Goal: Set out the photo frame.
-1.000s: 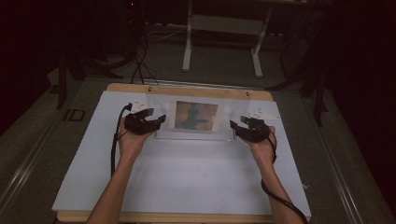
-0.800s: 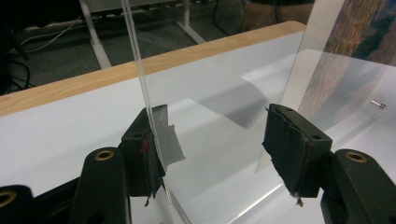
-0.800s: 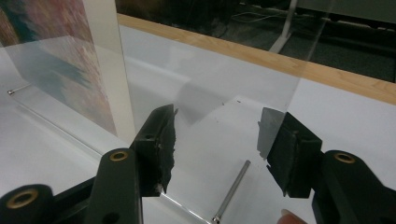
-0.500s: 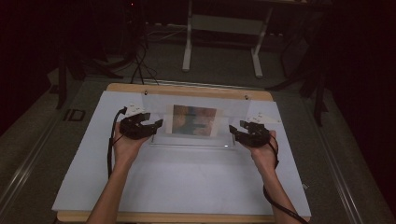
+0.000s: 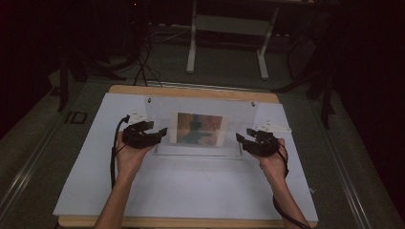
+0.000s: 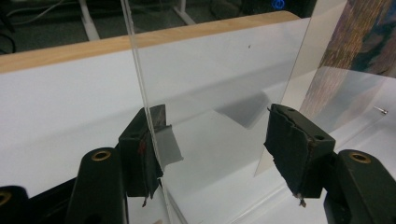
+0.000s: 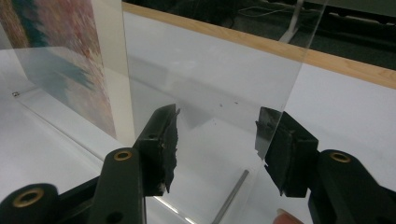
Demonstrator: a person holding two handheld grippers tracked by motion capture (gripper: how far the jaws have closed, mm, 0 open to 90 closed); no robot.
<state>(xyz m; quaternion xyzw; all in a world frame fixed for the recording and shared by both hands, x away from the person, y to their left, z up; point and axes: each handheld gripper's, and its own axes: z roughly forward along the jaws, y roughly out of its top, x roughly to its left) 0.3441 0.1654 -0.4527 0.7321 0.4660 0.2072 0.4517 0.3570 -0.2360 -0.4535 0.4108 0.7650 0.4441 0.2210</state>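
The fingers of the left gripper (image 5: 160, 134) and right gripper (image 5: 240, 139) stand apart, each straddling one side edge of the clear acrylic frame (image 5: 200, 110). The right pair has just been closing. The frame stands tilted on the white tabletop (image 5: 191, 186), a colourful picture (image 5: 197, 128) inside it.

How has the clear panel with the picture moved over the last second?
Yes. The clear panel has tipped up from lying flat to standing, its top edge nearer the table's far wooden edge.

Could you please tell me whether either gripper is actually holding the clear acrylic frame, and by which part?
Neither clamps it. The clear acrylic frame has its side edges between open jaws of the left gripper and right gripper.
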